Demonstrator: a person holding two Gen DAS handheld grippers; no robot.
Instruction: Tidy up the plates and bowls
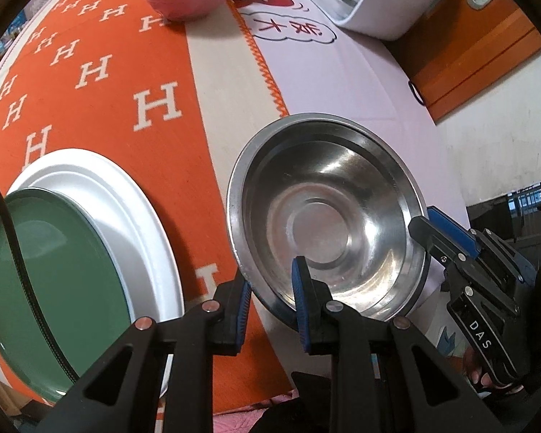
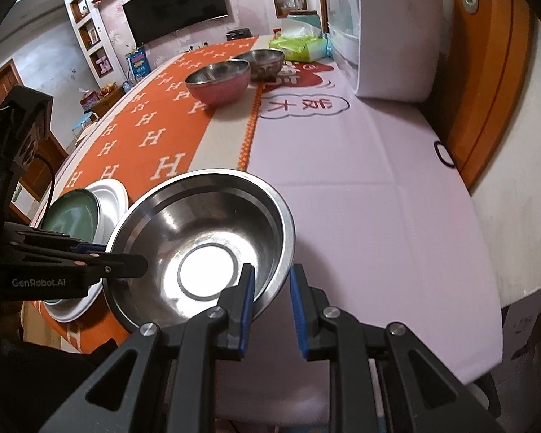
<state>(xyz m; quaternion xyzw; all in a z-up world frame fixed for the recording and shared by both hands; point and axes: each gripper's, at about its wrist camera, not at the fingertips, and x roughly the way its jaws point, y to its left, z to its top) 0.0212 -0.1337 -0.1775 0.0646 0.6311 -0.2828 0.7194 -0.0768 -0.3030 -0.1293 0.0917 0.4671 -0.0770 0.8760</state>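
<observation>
The steel bowl (image 1: 324,216) sits lower centre of both views, tilted, above the cloth-covered table (image 2: 360,180). The left gripper (image 1: 272,288) and the right gripper (image 2: 270,299) each pinch its rim, fingers narrow. A green plate (image 1: 54,288) rests on a white plate (image 1: 137,216) at lower left; a pink bowl (image 2: 218,83) stands farther up.

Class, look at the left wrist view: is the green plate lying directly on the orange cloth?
No. The green plate lies on a white plate, which itself sits on the orange cloth.
</observation>
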